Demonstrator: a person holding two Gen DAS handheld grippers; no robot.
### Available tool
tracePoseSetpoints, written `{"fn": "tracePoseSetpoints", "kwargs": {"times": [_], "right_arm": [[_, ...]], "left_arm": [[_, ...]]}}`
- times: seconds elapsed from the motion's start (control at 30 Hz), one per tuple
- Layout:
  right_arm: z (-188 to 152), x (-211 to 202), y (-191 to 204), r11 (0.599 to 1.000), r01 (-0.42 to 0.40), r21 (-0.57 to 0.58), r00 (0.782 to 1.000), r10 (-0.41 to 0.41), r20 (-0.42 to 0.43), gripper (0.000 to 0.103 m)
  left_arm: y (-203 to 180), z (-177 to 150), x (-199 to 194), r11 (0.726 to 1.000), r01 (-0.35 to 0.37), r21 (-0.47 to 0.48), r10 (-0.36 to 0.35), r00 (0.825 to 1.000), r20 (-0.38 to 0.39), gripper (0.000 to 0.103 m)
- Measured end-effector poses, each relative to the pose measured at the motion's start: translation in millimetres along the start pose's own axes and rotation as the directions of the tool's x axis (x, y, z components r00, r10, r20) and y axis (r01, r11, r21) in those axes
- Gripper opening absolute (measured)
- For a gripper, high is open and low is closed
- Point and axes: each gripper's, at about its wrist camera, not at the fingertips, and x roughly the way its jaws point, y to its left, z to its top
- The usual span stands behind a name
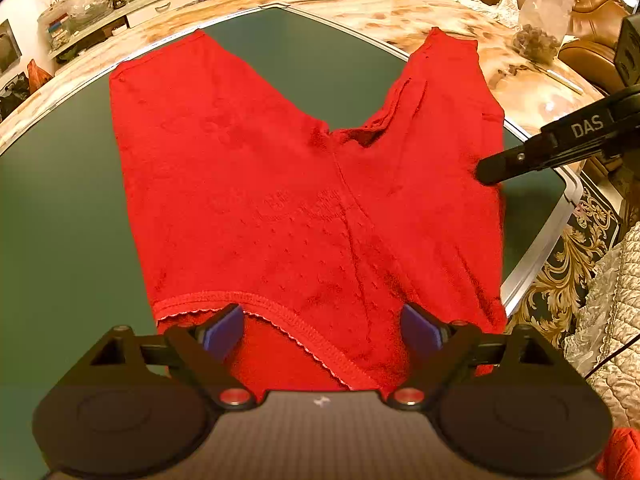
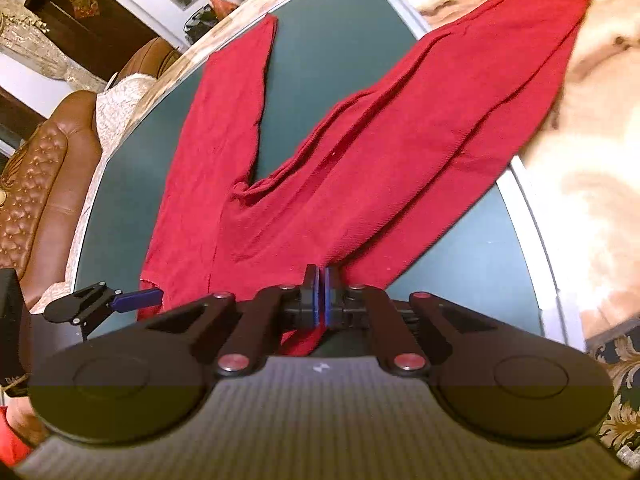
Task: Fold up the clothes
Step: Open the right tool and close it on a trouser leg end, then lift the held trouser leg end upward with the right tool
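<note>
1. Left wrist view: the left gripper point(image 1: 322, 330) hangs over the waistband of a pair of red knitted trousers point(image 1: 288, 184), its jaws spread wide; the two blue pads point(image 1: 224, 330) stand apart with the scalloped waistband hem running between them, and neither pad presses the cloth.
2. Just beyond those jaws the trousers lie flat on a dark green table mat with a silvery rim point(image 1: 48, 208), body nearest, the two legs parting into a V farther off.
3. Ahead and to the right of the left jaws, the right gripper point(image 1: 486, 172) comes in from the side as a black bar, its tip at the right edge of the trousers.
4. Past the leg ends, the mat's far rim meets a marbled cream-and-brown tabletop point(image 1: 360, 4); the right leg's cuff lies over that rim onto the marble.
5. Right wrist view: the right gripper point(image 2: 321, 280) has its jaws clenched, pads together, pinching a fold of the trousers' point(image 2: 360, 160) edge; red cloth also shows below the closed pads.
6. To the left of these jaws, near the waistband corner, the left gripper point(image 2: 120, 300) shows with one blue pad pointing at the cloth.
7. Farther ahead the two legs spread over the green mat point(image 2: 304, 60), the right one reaching onto the marbled top point(image 2: 580, 120).
</note>
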Motion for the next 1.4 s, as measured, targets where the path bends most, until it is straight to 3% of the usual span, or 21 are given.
{"fn": "tracePoseSetpoints", "kwargs": {"times": [0.37, 0.47, 0.53, 0.67, 0.8, 1.17, 1.27, 1.4], "right_arm": [[-12, -2, -5, 0.998, 0.060, 0.030, 0.998, -0.060, -0.009, 0.006], [-10, -1, -6, 0.997, 0.068, 0.022, 0.998, -0.068, -0.017, 0.017], [-5, -7, -7, 0.996, 0.090, 0.016, 0.996, -0.090, 0.015, 0.024], [13, -22, -23, 0.988, 0.150, 0.034, 0.981, -0.153, 0.117, 0.024], [39, -23, -59, 0.976, 0.179, 0.126, 0.968, -0.197, 0.153, 0.024], [69, -4, -91, 0.966, 0.094, 0.239, 0.980, -0.131, 0.147, 0.023], [68, -5, -82, 0.971, 0.108, 0.214, 0.977, -0.143, 0.157, 0.007], [68, -17, -79, 0.974, 0.102, 0.201, 0.975, -0.138, 0.175, 0.004]], "left_arm": [[0, 6, -4, 1.000, -0.009, 0.014, 0.009, 1.000, 0.006, 0.089], [-8, 18, -6, 1.000, 0.007, 0.025, -0.008, 0.999, 0.047, 0.089], [-17, 27, -2, 0.998, 0.017, 0.053, -0.020, 0.998, 0.056, 0.089], [-33, 34, 11, 0.994, 0.037, 0.102, -0.042, 0.998, 0.043, 0.089], [-38, 32, 19, 0.993, 0.038, 0.116, -0.041, 0.999, 0.024, 0.089], [-39, 27, 20, 0.994, 0.041, 0.099, -0.045, 0.998, 0.032, 0.092], [-39, 26, 19, 0.995, 0.040, 0.097, -0.044, 0.998, 0.036, 0.093], [-39, 25, 19, 0.994, 0.044, 0.096, -0.048, 0.998, 0.039, 0.094]]}}
